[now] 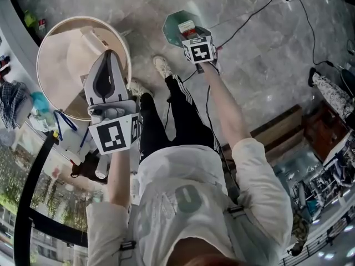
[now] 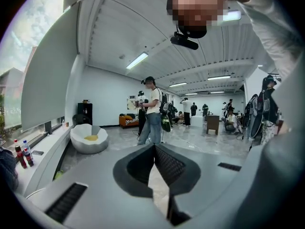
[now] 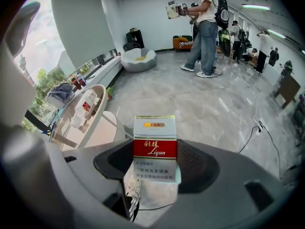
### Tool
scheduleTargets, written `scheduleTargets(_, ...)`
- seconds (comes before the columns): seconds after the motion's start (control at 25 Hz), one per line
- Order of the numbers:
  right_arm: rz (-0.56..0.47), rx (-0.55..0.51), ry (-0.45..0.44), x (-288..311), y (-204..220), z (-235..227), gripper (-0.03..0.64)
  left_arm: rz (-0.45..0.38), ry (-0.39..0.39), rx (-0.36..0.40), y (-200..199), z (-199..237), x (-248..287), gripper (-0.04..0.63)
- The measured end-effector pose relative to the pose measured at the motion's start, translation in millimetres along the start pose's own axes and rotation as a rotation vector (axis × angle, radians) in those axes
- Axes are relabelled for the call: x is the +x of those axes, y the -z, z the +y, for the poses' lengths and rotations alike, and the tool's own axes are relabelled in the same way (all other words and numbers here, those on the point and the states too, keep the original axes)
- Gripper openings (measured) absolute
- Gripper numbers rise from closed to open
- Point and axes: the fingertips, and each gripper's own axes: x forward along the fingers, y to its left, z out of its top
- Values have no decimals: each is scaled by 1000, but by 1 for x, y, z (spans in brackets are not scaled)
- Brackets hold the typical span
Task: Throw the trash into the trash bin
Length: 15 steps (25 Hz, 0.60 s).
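Cigarette pack [image 1: 188, 29], red and white, is sitting near 12 o'clock in the head view. It is clamped in the right gripper [image 1: 186, 32], which is pointing down at the marble floor [image 1: 266, 65] just past the person's shoe [image 1: 161, 65]. I am reading the left gripper [image 1: 109, 60] at 10 o'clock, hanging over the round table [image 1: 47, 40], its jaws drawn to a point and carrying nothing.

Left gripper view: the left gripper [image 2: 153, 149] is looking roughly level across the room. Its jaws are meeting at the tips with nothing between them. A white rounded seat [image 2: 89, 138] is lying at 9 o'clock on the floor.

Right gripper view: the right gripper [image 3: 155, 168] is standing wide, both jaws pressing on the sides of the cigarette pack [image 3: 155, 144]. The pack is standing upright at dead centre. I am seeing the round table [image 3: 76, 113] at 9 o'clock, well apart from the pack. The shoe [image 3: 131, 194] is peeking out at 7 o'clock under the jaws.
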Motion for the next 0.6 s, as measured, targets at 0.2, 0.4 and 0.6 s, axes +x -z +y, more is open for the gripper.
scheduleTargets(0.2, 36, 8, 21, 9, 12, -1, 278, -3, 10, 8, -1, -3, -2, 12)
scheduleTargets(0.4, 40, 54, 34, 17, 18, -2, 298, -2, 6, 11, 1, -2, -5, 12)
scheduleTargets(0.6, 13, 67, 28, 12, 15, -1, 313, -4, -4, 0, -2, -4, -16, 12)
